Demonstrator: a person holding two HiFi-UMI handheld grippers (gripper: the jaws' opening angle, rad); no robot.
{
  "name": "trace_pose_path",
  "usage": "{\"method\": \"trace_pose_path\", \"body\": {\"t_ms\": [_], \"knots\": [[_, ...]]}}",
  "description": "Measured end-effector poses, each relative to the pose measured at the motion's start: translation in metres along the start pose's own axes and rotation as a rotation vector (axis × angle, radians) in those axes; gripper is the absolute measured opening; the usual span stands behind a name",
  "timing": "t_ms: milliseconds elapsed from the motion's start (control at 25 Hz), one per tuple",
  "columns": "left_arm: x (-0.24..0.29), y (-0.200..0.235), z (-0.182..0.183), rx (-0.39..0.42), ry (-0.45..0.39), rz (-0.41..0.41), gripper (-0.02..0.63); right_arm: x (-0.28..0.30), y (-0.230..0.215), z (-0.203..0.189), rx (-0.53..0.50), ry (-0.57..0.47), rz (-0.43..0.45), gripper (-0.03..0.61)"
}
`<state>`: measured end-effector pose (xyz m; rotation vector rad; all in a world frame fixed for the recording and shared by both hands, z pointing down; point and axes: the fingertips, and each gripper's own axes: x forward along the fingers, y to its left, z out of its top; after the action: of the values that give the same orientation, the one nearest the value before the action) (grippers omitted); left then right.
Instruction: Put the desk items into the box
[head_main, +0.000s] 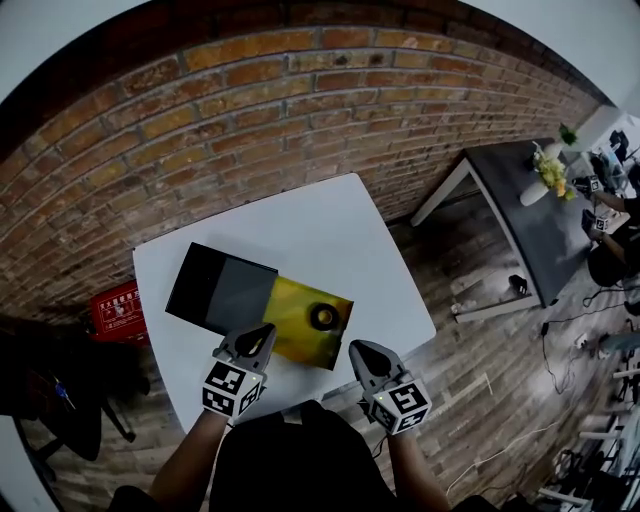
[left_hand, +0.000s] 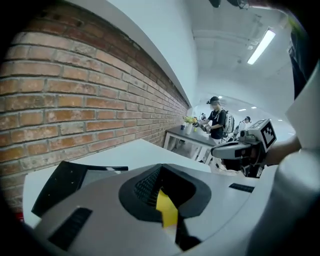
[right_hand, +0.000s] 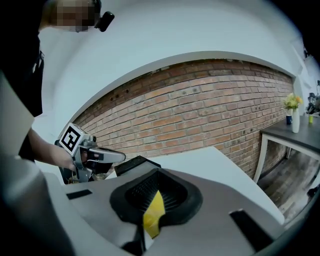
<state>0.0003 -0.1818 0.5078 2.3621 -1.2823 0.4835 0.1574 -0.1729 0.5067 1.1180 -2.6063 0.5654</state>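
Note:
On the white table (head_main: 320, 225) lies an open box, its yellow tray (head_main: 290, 322) joined to a black lid (head_main: 218, 288) that lies flat to the left. A black roll of tape (head_main: 323, 317) sits in the tray's right part. My left gripper (head_main: 262, 336) hangs over the tray's near edge, jaws shut and empty. My right gripper (head_main: 360, 352) hovers just right of the tray's near corner, also shut with nothing held. In the left gripper view the shut jaws (left_hand: 165, 197) show only a sliver of yellow between them. The right gripper view shows the same (right_hand: 152, 202).
A brick wall (head_main: 300, 110) runs behind the table. A red object (head_main: 120, 308) lies on the floor at the left. To the right stands a dark table (head_main: 525, 210) with a vase of yellow flowers (head_main: 548, 172) and people beside it. Cables lie on the wooden floor (head_main: 520, 400).

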Motion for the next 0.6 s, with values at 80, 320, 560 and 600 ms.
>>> {"method": "trace_pose_path", "body": {"t_ms": [80,320,560,600], "knots": [[-0.01,0.002,-0.001,-0.001,-0.017,0.006,0.012,-0.002,0.001,0.003,0.003,-0.009,-0.004,0.021],[-0.03,0.015,0.001,-0.026,-0.065,0.028,0.012,-0.005,0.004,0.014,0.004,-0.034,-0.027,0.021],[-0.04,0.026,0.011,-0.008,-0.101,0.049,0.012,-0.012,0.004,0.03,0.009,-0.081,-0.047,0.021],[-0.04,0.026,0.013,-0.005,-0.105,0.049,0.012,-0.013,0.004,0.032,0.009,-0.086,-0.05,0.021]]}}
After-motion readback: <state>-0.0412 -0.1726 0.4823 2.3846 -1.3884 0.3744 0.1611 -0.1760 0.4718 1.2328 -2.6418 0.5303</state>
